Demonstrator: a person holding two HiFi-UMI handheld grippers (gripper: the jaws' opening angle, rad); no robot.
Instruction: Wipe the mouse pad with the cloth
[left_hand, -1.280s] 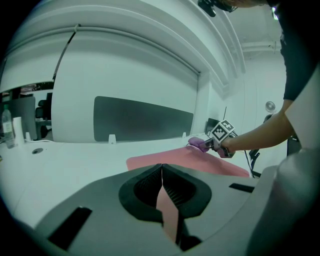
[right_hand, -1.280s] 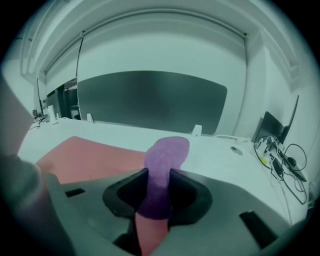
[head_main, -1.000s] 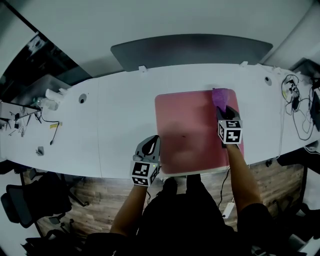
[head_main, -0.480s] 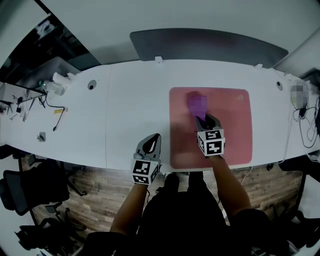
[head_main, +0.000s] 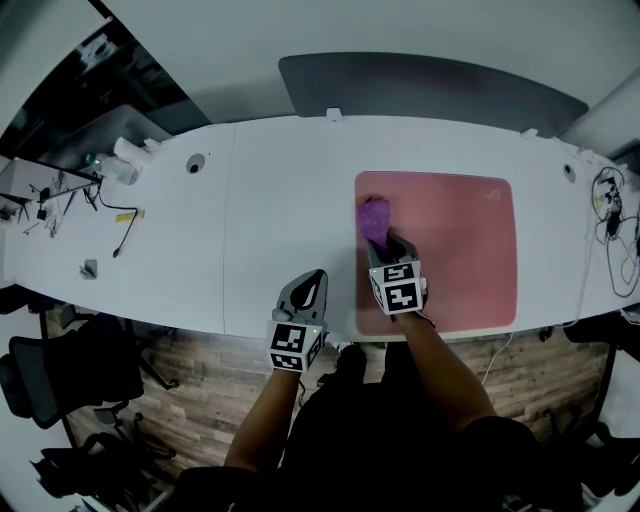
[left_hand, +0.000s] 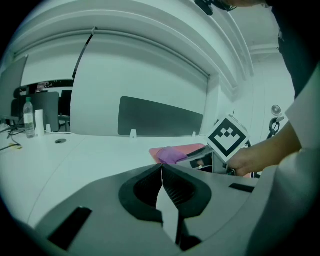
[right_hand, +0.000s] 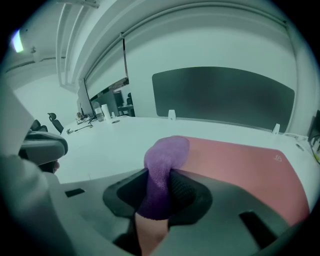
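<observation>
Left gripper (left_hand: 161, 172): jaws pressed together, nothing between them; hangs at the table's near edge, left of the pad.
Right gripper (right_hand: 159, 192): clamped on the cloth.
Cloth (head_main: 374, 217): purple, bunched, lying on the pad's left part near its left edge.
Pad (head_main: 455, 250): pink, flat on the table.
Table (head_main: 270, 210): white.
Panel (head_main: 430, 85): dark, behind the table's far edge.

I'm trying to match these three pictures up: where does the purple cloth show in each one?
Head view: purple cloth at the left edge of the mouse pad, just ahead of the right gripper.
Left gripper view: cloth right of centre, beside the right gripper.
Right gripper view: cloth dead centre, pinched between the jaws.
Shared landmark: the dark panel behind the desk shows in all three.
</observation>
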